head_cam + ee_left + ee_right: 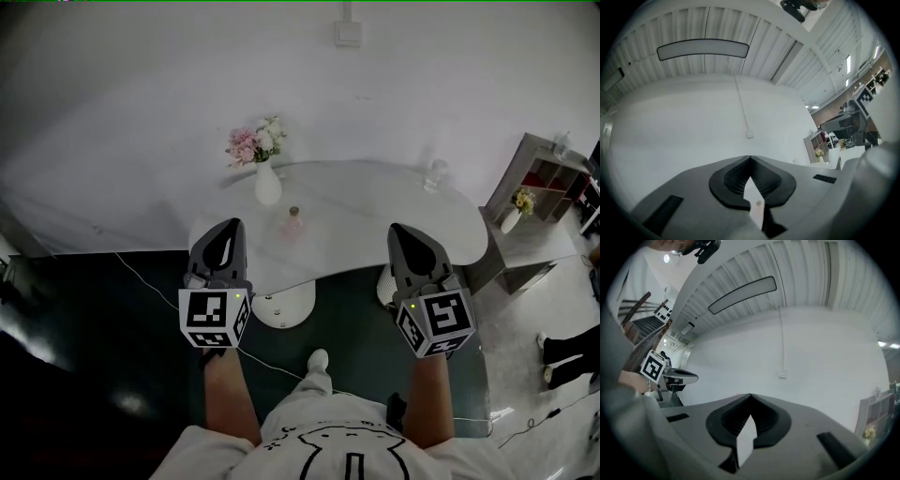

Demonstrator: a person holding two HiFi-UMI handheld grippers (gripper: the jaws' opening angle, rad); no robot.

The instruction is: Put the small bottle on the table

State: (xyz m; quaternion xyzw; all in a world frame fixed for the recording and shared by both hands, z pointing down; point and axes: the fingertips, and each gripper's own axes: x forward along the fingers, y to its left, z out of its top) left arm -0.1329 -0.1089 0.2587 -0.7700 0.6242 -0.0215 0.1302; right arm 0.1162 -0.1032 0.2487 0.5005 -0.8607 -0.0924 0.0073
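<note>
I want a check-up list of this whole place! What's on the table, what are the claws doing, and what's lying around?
Surface: white oval table on a dark floor.
Job's things: small bottle, pinkish, standing upright on the table.
Clutter: vase of flowers behind the bottle; a clear glass thing at the table's far right.
Grippers: left claw and right claw are both shut and empty, with the bottle between them but not touched.
Cables: a thin cable runs across the floor under the left claw.
Surroundings: white wall with a switch; shelf unit at right; someone's legs at the right edge.
</note>
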